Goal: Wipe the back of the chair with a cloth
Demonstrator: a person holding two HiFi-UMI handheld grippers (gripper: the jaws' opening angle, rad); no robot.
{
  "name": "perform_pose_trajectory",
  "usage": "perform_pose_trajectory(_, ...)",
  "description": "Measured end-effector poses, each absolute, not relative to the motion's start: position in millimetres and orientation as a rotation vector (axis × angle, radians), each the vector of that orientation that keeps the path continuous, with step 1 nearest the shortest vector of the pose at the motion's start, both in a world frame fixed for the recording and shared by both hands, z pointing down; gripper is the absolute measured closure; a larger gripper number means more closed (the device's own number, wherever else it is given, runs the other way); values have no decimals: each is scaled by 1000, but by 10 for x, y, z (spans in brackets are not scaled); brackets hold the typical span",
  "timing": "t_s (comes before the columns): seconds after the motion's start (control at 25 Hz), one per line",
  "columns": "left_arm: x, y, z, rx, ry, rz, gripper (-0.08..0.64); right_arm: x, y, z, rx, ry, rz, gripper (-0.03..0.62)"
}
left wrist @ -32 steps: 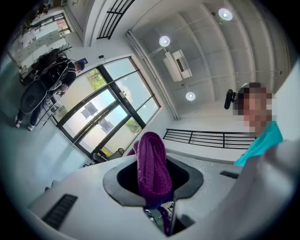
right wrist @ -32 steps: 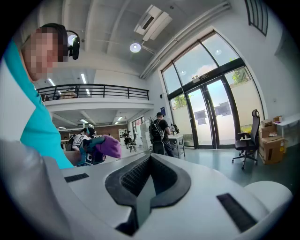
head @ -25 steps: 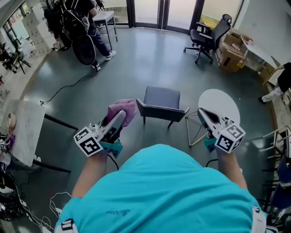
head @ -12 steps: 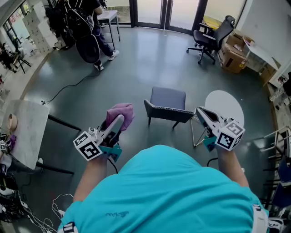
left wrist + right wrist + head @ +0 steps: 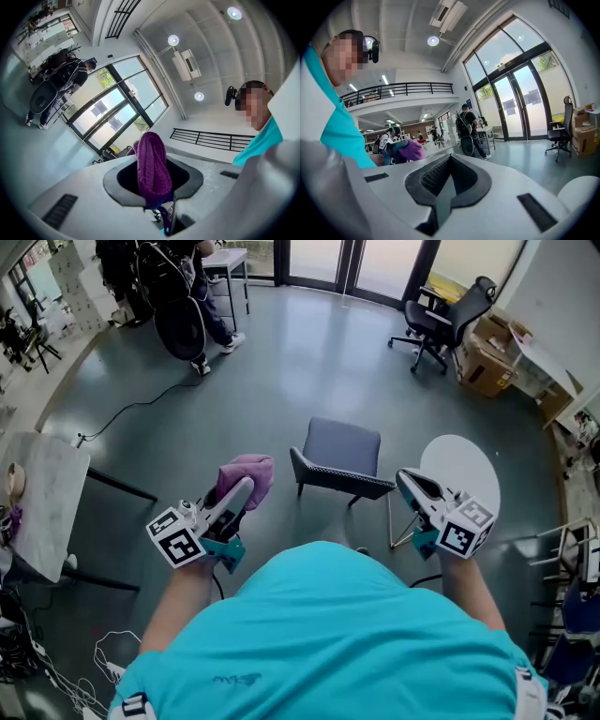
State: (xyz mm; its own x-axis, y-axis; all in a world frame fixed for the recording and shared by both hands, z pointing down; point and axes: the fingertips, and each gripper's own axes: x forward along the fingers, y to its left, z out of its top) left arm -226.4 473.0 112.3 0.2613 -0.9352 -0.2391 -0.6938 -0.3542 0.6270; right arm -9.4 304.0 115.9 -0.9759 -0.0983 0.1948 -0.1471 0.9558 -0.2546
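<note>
A grey padded chair [image 5: 339, 457] stands on the floor in front of me, its dark back rail toward me. My left gripper [image 5: 240, 491] is shut on a purple cloth [image 5: 246, 474], held up left of the chair and apart from it. In the left gripper view the purple cloth [image 5: 153, 171] bulges out between the closed jaws of my left gripper [image 5: 157, 197]. My right gripper [image 5: 410, 483] is shut and holds nothing, raised right of the chair. In the right gripper view my right gripper [image 5: 443, 187] shows its pads pressed together, with the purple cloth [image 5: 412, 150] far off at the left.
A round white side table [image 5: 461, 472] on wire legs stands just right of the chair. A marble-topped table [image 5: 37, 502] is at the left. A black office chair [image 5: 452, 317], cardboard boxes [image 5: 495, 360] and a person with a backpack [image 5: 178, 306] are farther off on the grey floor.
The head view has shifted a little; both grippers stay raised either side of the chair, the left one still shut on the cloth.
</note>
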Motion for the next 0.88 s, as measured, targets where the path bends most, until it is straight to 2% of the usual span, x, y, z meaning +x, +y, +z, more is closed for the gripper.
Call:
perform_pose_trajectory(0.56,-1024,2128,1194,2040,-1579,-669,453,753,677,1557,-99,-2928,423,594)
perform_pose_trajectory(0.88,-1040,1733,1513,2019,-1545,-549,453,702,381,1957,-65,-2906,554,594)
